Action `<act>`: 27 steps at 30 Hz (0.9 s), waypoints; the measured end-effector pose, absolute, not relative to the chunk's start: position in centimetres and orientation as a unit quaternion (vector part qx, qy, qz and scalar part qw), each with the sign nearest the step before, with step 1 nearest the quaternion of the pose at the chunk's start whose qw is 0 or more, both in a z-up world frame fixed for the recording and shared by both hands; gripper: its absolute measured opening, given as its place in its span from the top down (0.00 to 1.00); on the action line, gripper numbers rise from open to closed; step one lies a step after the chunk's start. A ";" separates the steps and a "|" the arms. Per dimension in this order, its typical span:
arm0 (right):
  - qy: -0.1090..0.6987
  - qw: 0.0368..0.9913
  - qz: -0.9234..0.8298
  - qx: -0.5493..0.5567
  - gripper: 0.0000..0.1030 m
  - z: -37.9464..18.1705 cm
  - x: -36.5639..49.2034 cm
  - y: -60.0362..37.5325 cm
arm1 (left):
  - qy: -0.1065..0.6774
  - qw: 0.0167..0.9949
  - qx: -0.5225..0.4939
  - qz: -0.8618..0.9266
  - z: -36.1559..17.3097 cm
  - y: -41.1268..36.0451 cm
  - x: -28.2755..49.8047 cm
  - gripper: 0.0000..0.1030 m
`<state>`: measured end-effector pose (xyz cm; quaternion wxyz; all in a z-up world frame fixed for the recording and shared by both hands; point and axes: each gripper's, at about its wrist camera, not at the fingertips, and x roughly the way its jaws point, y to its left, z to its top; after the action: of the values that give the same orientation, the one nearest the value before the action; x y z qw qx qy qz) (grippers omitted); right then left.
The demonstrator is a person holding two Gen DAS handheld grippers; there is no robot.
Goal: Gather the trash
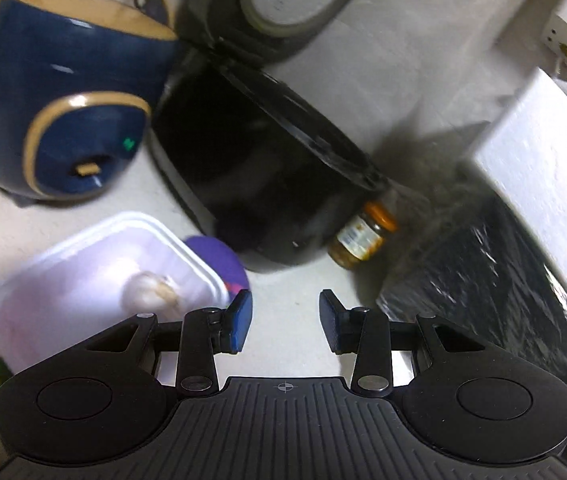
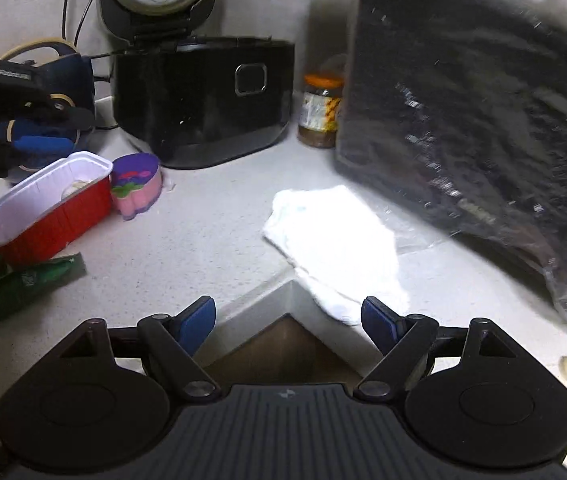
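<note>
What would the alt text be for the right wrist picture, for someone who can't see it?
The open, empty right gripper hovers over a pale counter corner, just short of a crumpled white paper towel. Behind stand a black rice cooker with its lid up, an orange-capped jar and a black plastic bag. At left, a red foil tray, a pink-and-purple sponge and the left gripper.

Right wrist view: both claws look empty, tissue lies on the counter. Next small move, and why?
Probably lower the right claw forward onto the crumpled white tissue and close. Both claws are open and hold nothing; the tissue lies loose on the counter just ahead of the right fingertips, apart from the jar and black cooker. The left claw faces the red tray instead.
</note>
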<state>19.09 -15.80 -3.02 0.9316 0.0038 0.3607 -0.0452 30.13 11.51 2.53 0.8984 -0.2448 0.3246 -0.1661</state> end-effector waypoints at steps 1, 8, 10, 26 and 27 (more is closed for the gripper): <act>0.355 0.934 -0.033 0.014 0.22 -3.0 19.3 -15.8 | 0.327 0.902 -0.237 -0.153 2.9 11.9 30.4 0.60; 0.332 0.943 0.028 0.013 0.22 -2.9 21.2 -14.9 | 0.364 0.902 -0.213 -0.086 2.1 14.4 33.1 0.60; 0.328 0.944 0.035 0.008 0.22 -2.9 21.7 -14.7 | 0.387 0.896 -0.208 -0.070 1.0 14.4 34.2 0.60; 0.336 0.939 0.072 -0.006 0.22 -2.8 23.3 -12.8 | 0.473 0.862 -0.143 -0.114 -2.3 14.8 31.0 0.78; 0.337 0.938 0.078 -0.007 0.22 -2.8 23.3 -12.4 | 0.477 0.860 -0.137 -0.116 -2.2 14.8 30.6 0.79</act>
<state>23.33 -12.40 -2.84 0.9381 -0.0066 0.3374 0.0777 30.60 14.82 -2.17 0.8602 -0.1368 0.4773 -0.1161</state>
